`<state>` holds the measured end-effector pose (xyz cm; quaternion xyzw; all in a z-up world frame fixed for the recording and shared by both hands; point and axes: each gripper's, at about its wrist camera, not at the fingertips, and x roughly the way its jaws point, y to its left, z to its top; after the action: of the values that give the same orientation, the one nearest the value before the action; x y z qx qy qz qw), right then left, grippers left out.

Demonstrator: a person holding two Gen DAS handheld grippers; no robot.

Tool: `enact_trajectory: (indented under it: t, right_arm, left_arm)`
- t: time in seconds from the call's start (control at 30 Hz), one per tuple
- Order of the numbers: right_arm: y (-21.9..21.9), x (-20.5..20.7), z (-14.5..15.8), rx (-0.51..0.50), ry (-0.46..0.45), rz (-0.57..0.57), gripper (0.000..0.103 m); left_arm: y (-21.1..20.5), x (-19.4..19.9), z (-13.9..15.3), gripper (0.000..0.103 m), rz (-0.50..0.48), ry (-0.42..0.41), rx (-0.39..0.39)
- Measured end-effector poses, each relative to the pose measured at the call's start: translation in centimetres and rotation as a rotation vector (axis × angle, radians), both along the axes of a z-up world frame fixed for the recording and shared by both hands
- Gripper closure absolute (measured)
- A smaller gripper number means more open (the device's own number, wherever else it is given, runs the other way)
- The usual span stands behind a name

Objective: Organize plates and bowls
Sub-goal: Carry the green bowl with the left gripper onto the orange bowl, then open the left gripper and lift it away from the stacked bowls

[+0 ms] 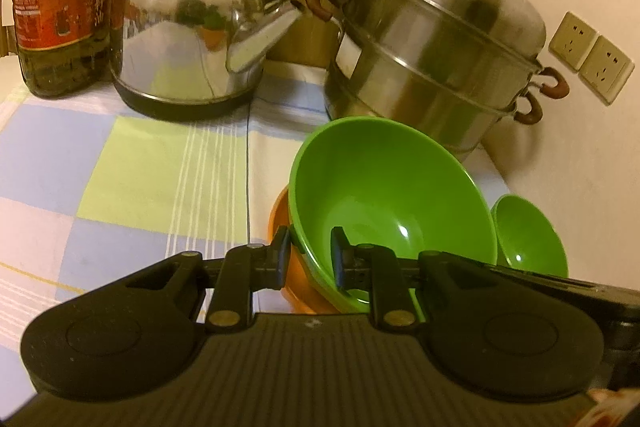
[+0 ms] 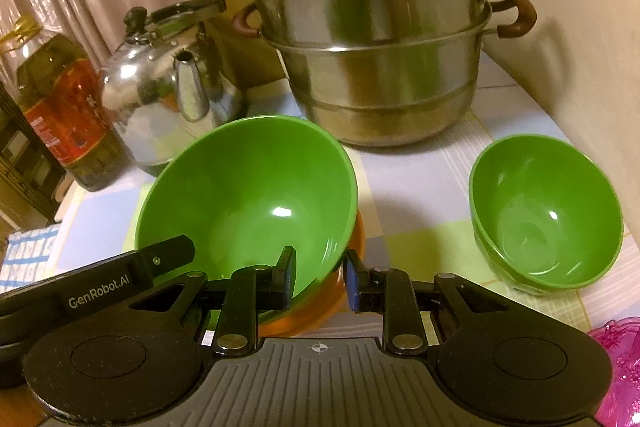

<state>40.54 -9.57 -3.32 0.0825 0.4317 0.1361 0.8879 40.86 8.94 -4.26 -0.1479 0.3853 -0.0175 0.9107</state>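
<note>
Bowl grip first: your left gripper point(image 1: 310, 257) straddles the near rim of the large green plastic bowl point(image 1: 384, 195), one finger outside, one inside, clenched on the wall. Your right gripper point(image 2: 320, 279) does the same on that bowl's rim further round, jaws narrow and clamped on it. So you hold one bowl in two places.

Where it is: nested in an orange plastic bowl point(image 2: 320, 311) that shows under it, near the front of the checked cloth-covered table point(image 1: 140, 167). Whether the green one is seated or slightly lifted, I can't tell.

Risks:
- Thin rim pinch on smooth plastic; my guess is it slips or pivots if your two hands drift apart or twist unevenly.
- Orange bowl could stick and come up with it, then drop.
- Small green plastic bowl point(image 2: 546, 211) sits just beside on the right; a sideways swing clips it.
- Stacked steel steamer pot point(image 2: 372, 39) and shiny steel kettle point(image 2: 172, 95) stand close behind, tall oil bottle point(image 2: 64, 107) at the left; pushing forward hits them.
- Pink glittery thing point(image 2: 618, 367) at the right edge, can't identify it.

Orientation: bowl is round, no long axis. Mouth faces up, tipped toward you, with the far rim high.
</note>
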Motion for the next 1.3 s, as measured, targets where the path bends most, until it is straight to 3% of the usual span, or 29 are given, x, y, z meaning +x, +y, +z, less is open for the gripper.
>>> enact_trajectory:
  t: [0.23,0.77,0.93,1.13,1.3]
  right_arm:
    - [0.3,0.4,-1.3,-0.021,0.015,0.021,0.077]
    - [1.6,0.0,-1.6,-0.131,-0.045,0.06,0.077]
    - [2.3,-0.3,-2.1,-0.189,-0.07,0.082,0.066]
    - [0.2,0.0,-1.1,-0.043,-0.087,0.004,0.061]
    - [-0.9,0.3,-0.8,0.011,-0.073,-0.04,0.061]
  left_arm:
    - [-0.1,0.2,-0.7,0.085,0.008,0.021,0.018]
    - [-0.3,0.3,-0.9,0.085,0.006,0.021,0.04]
    - [-0.2,0.2,-0.9,0.084,0.017,0.01,0.044]
    - [0.1,-0.1,0.0,0.084,0.033,-0.028,0.038]
    - [0.3,-0.3,0.3,0.084,0.034,-0.033,0.016]
